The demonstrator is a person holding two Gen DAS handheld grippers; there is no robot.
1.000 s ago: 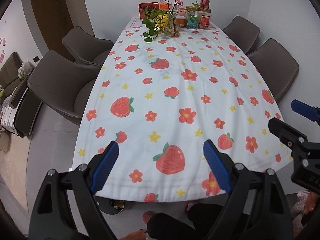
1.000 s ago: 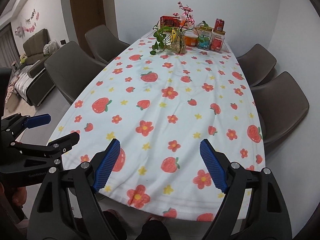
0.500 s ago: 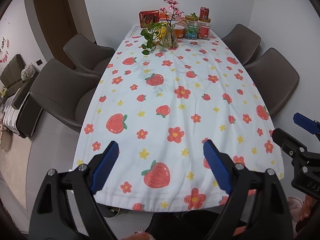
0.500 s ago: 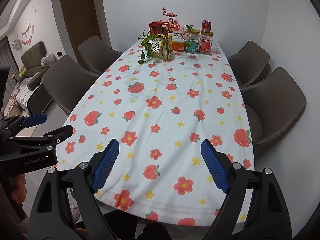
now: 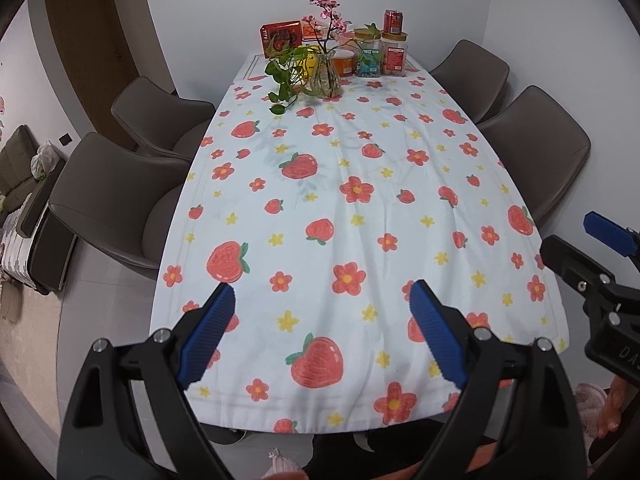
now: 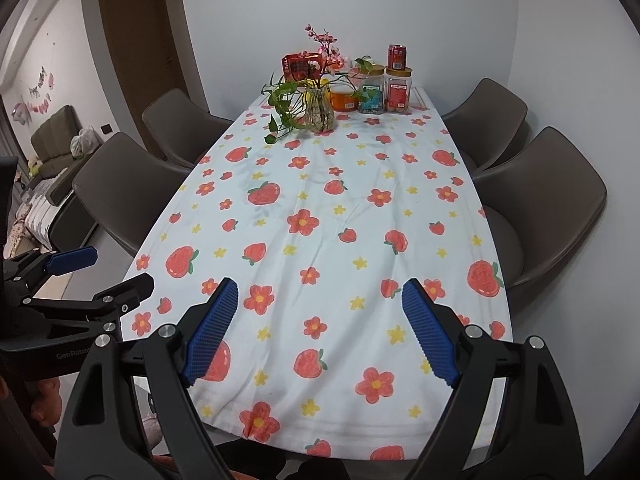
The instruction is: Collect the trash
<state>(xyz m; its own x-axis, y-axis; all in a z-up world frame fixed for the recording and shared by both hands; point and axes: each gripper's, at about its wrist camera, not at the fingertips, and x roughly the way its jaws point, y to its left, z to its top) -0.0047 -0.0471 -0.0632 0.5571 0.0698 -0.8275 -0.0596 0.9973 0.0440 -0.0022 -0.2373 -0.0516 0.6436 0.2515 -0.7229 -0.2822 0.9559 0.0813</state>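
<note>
A long table with a white strawberry-and-flower cloth runs away from me; it also shows in the right wrist view. I see no loose trash on the cloth. My left gripper is open and empty above the table's near end. My right gripper is open and empty beside it, above the same end. Each gripper shows at the edge of the other's view: the right gripper and the left gripper.
At the far end stand a glass vase with a plant, a red box, an orange tub, two snack jars and a red can. Brown chairs line both sides. A sofa is far left.
Both grippers have drawn back and risen, so more of the table's near end and front edge shows. Both stay open and empty.
</note>
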